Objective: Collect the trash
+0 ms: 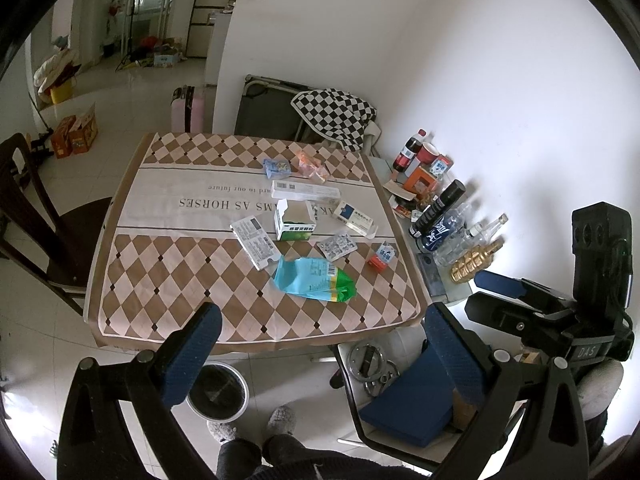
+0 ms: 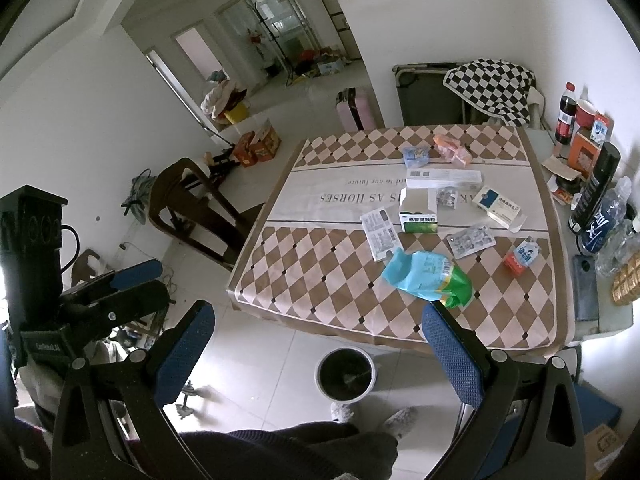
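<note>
Trash lies on the checkered tablecloth [image 1: 168,280]: a blue-green snack bag [image 1: 316,280] [image 2: 430,278], an open green-white box [image 1: 294,222] [image 2: 418,214], a flat leaflet pack [image 1: 256,242], blister packs [image 1: 338,246], a small red-blue carton [image 1: 382,256] [image 2: 522,258], a long white box [image 1: 306,190], a blue-white box [image 1: 354,218]. A dark waste bin [image 1: 218,392] [image 2: 346,374] stands on the floor in front of the table. My left gripper [image 1: 320,344] is open and empty above the near table edge. My right gripper [image 2: 316,344] is open and empty, above the floor by the bin.
Bottles, a spray can and boxes [image 1: 440,208] crowd a side table at the right. A dark wooden chair [image 1: 48,224] stands left of the table. A stool with a blue book and metal parts [image 1: 400,396] sits below right. A folded cot with checkered cloth [image 1: 332,116] is behind.
</note>
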`<state>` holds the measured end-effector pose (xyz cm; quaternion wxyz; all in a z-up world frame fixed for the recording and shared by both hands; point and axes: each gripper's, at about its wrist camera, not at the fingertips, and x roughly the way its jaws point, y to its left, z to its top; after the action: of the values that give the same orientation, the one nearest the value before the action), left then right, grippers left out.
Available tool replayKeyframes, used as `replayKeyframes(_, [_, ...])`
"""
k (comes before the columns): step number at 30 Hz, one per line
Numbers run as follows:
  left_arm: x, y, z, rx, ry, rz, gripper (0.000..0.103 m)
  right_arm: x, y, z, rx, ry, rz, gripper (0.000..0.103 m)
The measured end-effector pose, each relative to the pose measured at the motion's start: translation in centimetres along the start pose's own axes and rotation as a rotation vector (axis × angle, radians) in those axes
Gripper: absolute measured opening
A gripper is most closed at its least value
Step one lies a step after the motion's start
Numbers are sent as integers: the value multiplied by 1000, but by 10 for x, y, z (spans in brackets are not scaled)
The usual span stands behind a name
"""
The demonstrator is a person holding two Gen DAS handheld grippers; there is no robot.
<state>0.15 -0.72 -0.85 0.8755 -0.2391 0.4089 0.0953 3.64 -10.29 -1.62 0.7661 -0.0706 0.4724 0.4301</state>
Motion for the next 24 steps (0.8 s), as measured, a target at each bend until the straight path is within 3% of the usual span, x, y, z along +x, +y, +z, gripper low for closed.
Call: replayKeyframes(24, [-1,2,5,-2,-2,-1,103,1,-3,3,1,4,5,103])
